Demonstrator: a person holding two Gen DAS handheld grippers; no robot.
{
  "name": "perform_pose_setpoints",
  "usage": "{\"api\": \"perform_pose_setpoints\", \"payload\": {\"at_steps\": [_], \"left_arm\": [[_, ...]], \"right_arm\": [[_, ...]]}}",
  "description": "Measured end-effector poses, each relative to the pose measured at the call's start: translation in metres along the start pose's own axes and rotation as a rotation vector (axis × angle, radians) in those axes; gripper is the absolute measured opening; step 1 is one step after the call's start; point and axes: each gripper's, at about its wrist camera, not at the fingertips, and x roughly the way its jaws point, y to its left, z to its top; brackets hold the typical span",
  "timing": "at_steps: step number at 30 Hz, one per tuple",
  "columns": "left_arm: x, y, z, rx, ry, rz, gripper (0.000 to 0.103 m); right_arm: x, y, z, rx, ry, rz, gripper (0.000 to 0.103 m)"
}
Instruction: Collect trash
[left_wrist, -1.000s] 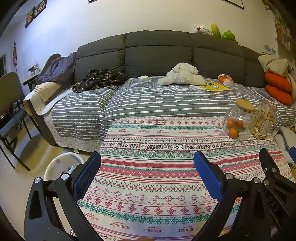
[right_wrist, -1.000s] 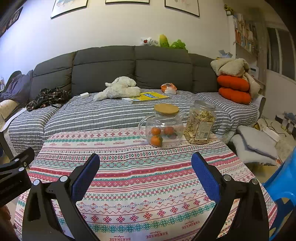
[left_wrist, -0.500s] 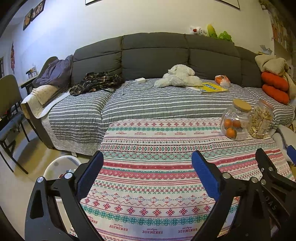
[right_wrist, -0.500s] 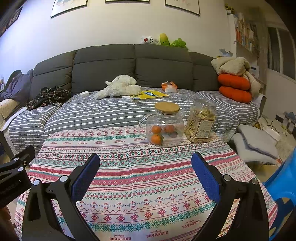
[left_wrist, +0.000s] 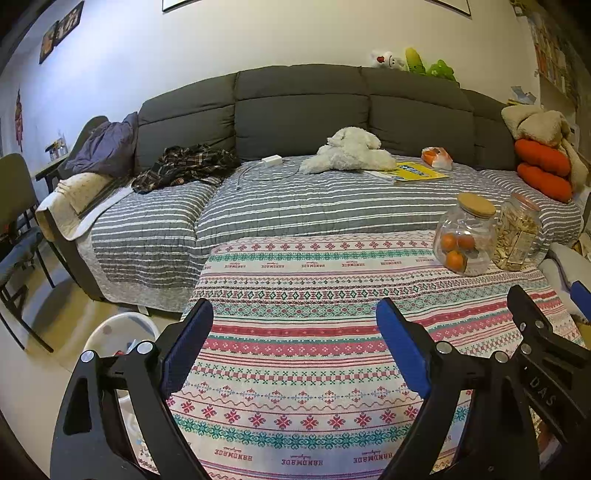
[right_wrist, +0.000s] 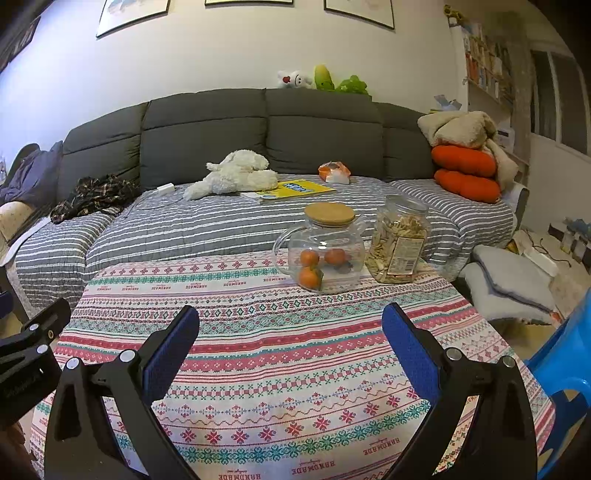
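Your left tool (left_wrist: 293, 315) hangs over the near part of the tabletop (left_wrist: 314, 332), which is covered with a patterned cloth in red, green and white bands. Its blue pads (left_wrist: 184, 347) stand wide apart with only cloth showing between them; the jaws have just been closing slightly, and they grasp nothing. Your right tool (right_wrist: 290, 321) hangs over the same tabletop, released as well, with its pads spread and nothing between them. In the left wrist view the right tool's black frame sits just to the right of the left tool.

At the far right of the tabletop stands a glass jar with a cork lid (right_wrist: 325, 247), holding three oranges. Just beside it, to the right, stands a clear jar of snacks (right_wrist: 400, 240) with a label. Both are upright.

The white bin (left_wrist: 110, 332) stands on the floor beside the left edge of the tabletop, partly hidden behind your left tool. Its contents cannot be made out clearly.

Beyond the tabletop is a grey sofa (left_wrist: 303, 103) with a striped cover. On the seat lie a plaid garment (left_wrist: 184, 166), a white charger (left_wrist: 271, 160) with its cable, a white plush toy (left_wrist: 351, 151), a yellow booklet (left_wrist: 413, 171) and an orange-and-white bag (left_wrist: 436, 157).
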Motion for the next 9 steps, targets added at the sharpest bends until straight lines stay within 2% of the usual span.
{"api": "perform_pose_setpoints", "payload": {"at_steps": [3, 9], "left_arm": [[0.0001, -0.0016, -0.0003, 0.001, 0.003, -0.003, 0.096], [0.0016, -0.0019, -0.0008, -0.005, 0.012, 0.004, 0.096]], "right_arm": [[-0.0007, -0.0009, 0.0000, 0.004, -0.002, -0.008, 0.096], [-0.0001, -0.0015, 0.0004, 0.006, 0.000, -0.007, 0.096]]}}
